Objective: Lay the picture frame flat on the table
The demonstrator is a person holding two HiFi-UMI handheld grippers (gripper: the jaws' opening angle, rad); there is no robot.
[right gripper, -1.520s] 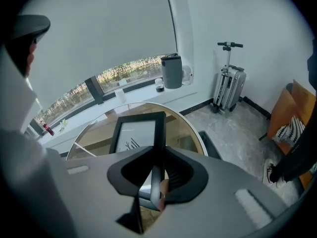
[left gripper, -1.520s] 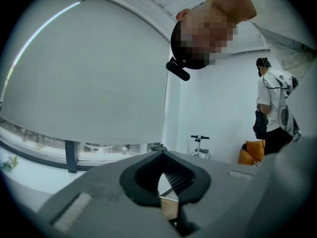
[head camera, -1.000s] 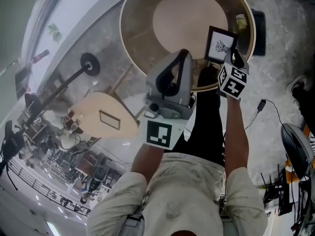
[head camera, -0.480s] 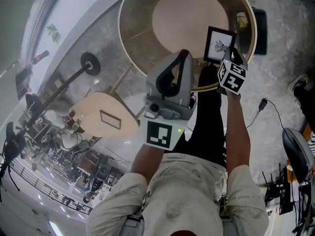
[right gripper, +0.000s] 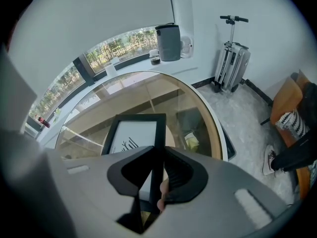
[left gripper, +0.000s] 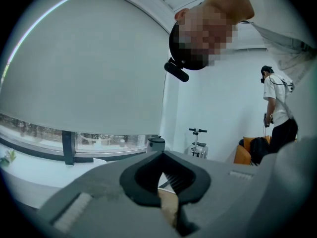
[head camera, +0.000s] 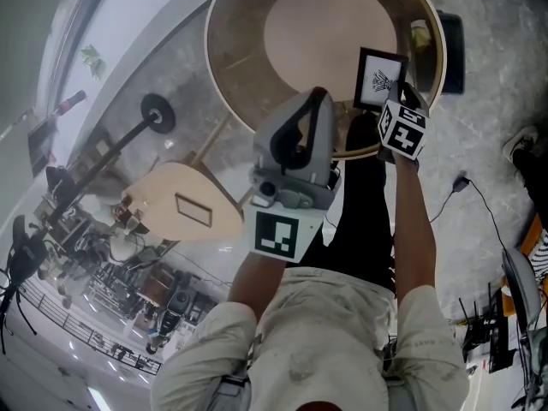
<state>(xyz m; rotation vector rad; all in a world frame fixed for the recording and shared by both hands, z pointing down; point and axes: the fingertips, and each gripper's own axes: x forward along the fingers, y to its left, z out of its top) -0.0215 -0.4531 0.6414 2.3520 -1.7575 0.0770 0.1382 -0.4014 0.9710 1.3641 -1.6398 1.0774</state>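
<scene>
The black picture frame [head camera: 379, 80] with a white plant print stands upright over the right side of the round glass table [head camera: 216, 74]. My right gripper [head camera: 401, 92] is shut on the frame's right edge. In the right gripper view the frame [right gripper: 133, 135] rises between the black pads, and the table rim [right gripper: 214, 128] curves behind it; the right gripper [right gripper: 156, 172] pinches the frame's side bar. My left gripper [head camera: 318, 95] is held up near my chest, off the table, pointing up. In its own view the left gripper [left gripper: 166, 192] has its pads together with nothing in them.
A tan wooden seat [head camera: 175, 199] and a black stand [head camera: 154, 110] are left of the table. A yellow-green item [right gripper: 190, 142] lies under the glass. A scooter [right gripper: 230, 53], a grey cylinder [right gripper: 169, 42] and an orange chair [right gripper: 292, 103] stand beyond. Another person [left gripper: 277, 108] is behind.
My right gripper and the frame have crept slightly farther over the table. The left gripper has stayed where it was.
</scene>
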